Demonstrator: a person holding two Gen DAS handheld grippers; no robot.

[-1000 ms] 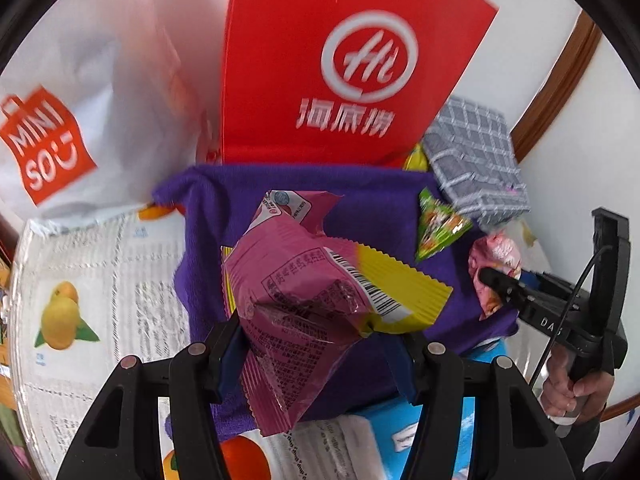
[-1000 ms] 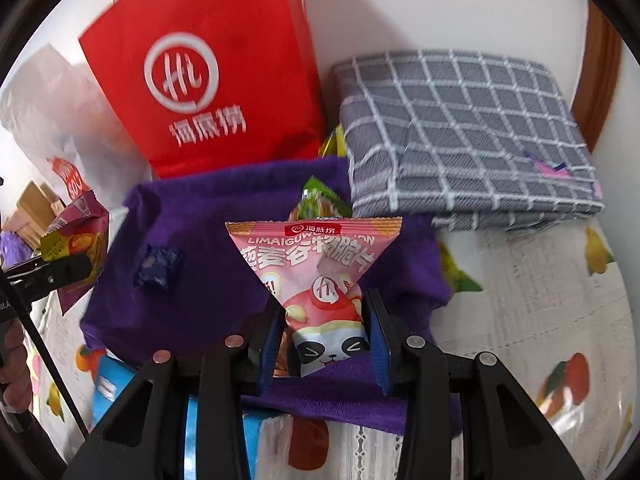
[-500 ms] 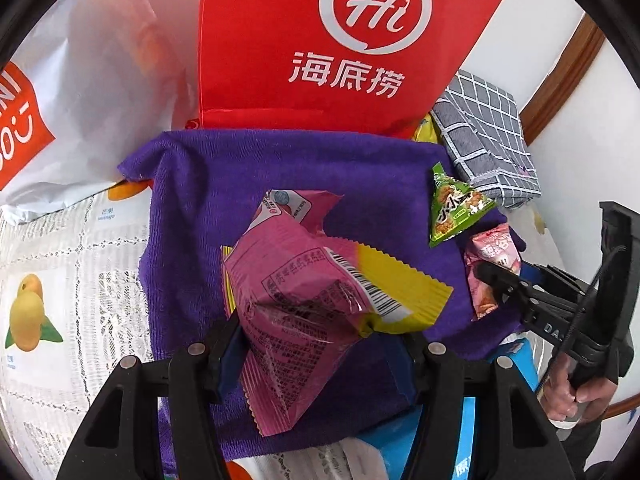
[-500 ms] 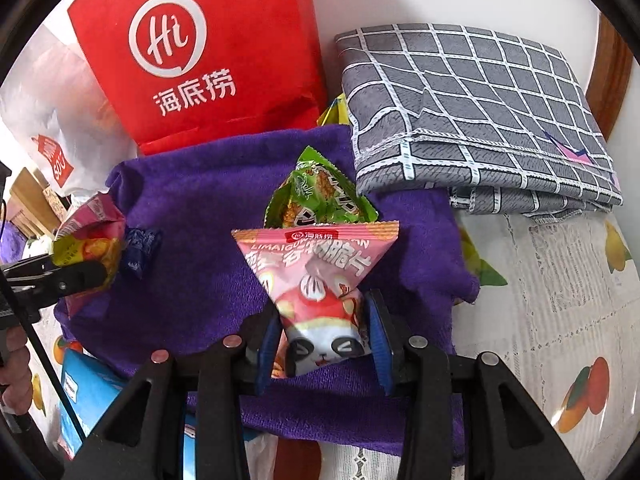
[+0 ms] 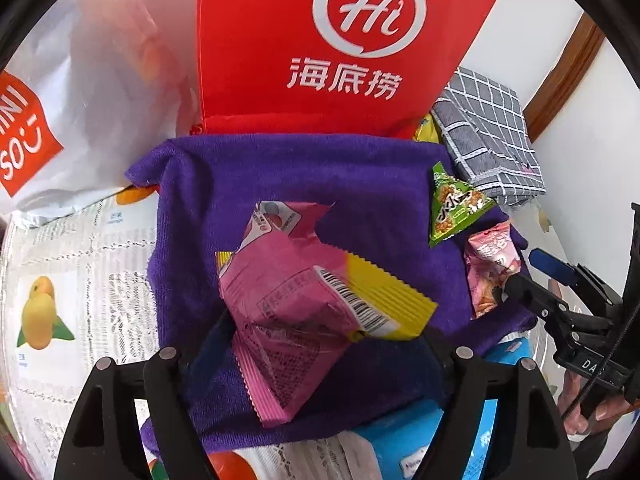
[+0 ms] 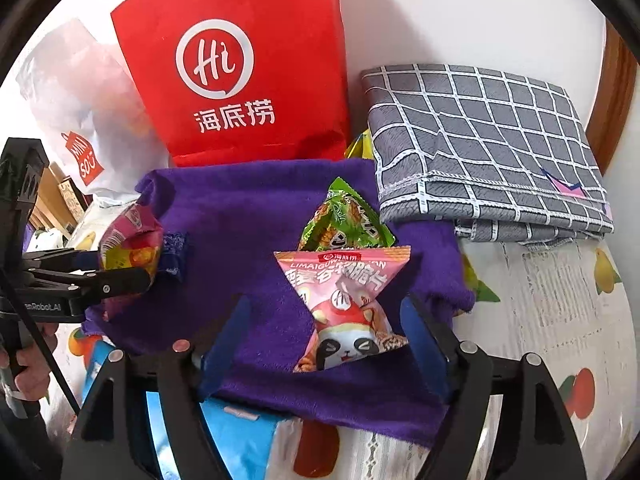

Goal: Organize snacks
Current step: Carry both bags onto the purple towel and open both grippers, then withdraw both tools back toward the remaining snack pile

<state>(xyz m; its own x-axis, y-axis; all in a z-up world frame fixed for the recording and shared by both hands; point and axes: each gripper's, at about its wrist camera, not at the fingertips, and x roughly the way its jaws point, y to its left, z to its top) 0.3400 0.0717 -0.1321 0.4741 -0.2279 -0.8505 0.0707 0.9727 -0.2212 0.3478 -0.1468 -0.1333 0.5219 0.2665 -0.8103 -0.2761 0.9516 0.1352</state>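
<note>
Two crinkly foil snack packets sit between spread jaws over the purple towel (image 5: 360,184). The magenta-and-yellow packet (image 5: 304,304) in the left gripper (image 5: 324,360) runs near-left to far-right; possibly loose, it could slide. The pink panda packet (image 6: 348,304) in the right gripper (image 6: 324,336) points near, beside a green triangular packet (image 6: 344,220).

The red paper bag (image 5: 344,48) at the far side carries a white ringed "Hi" logo above the characters 海底捞. The white plastic bag (image 5: 92,92) to its left shows "MINISO" on an orange tag. The pink snack packet (image 6: 348,304) reads "LIMAIGU…", partly creased, possibly cut off. The left gripper (image 6: 132,264) bears "…anRobot.AI".
</note>
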